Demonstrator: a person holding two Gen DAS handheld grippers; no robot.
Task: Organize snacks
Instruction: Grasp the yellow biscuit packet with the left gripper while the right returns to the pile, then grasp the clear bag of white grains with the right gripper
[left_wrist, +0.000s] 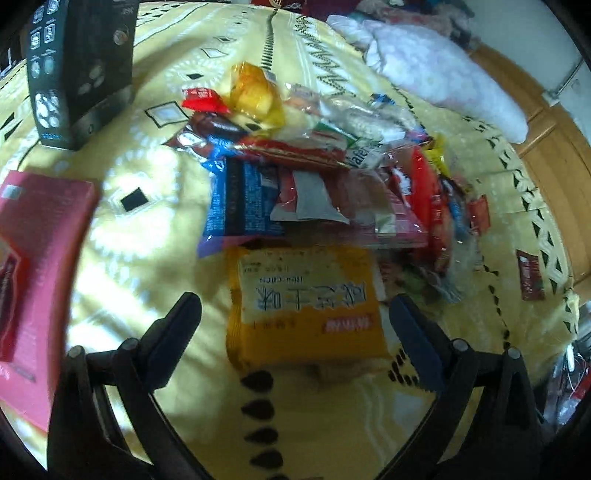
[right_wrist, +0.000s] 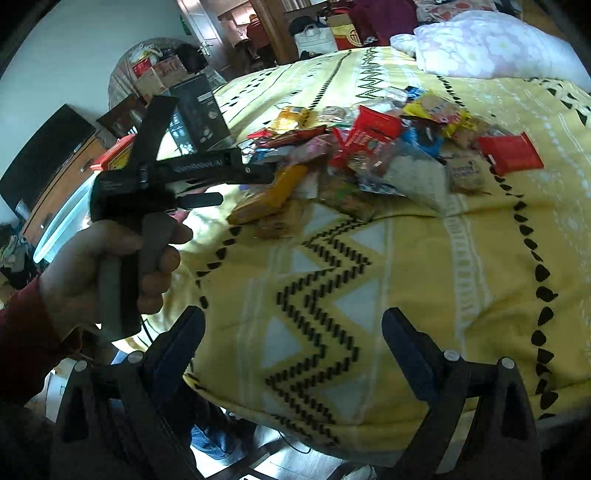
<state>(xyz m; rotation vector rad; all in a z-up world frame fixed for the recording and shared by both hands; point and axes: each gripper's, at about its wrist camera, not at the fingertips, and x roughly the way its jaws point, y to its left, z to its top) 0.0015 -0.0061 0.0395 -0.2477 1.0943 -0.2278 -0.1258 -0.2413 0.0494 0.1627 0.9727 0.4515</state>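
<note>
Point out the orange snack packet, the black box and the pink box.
orange snack packet (left_wrist: 306, 306): left wrist view, middle of its printed face.
black box (left_wrist: 79, 70): left wrist view, centre of its upright side.
pink box (left_wrist: 40, 258): left wrist view, middle of its top.

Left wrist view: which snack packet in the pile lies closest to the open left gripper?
The orange-yellow packet with the pale label panel. It sits at the pile's near edge, between the left gripper fingers; the blue packet and red ones lie farther off.
</note>
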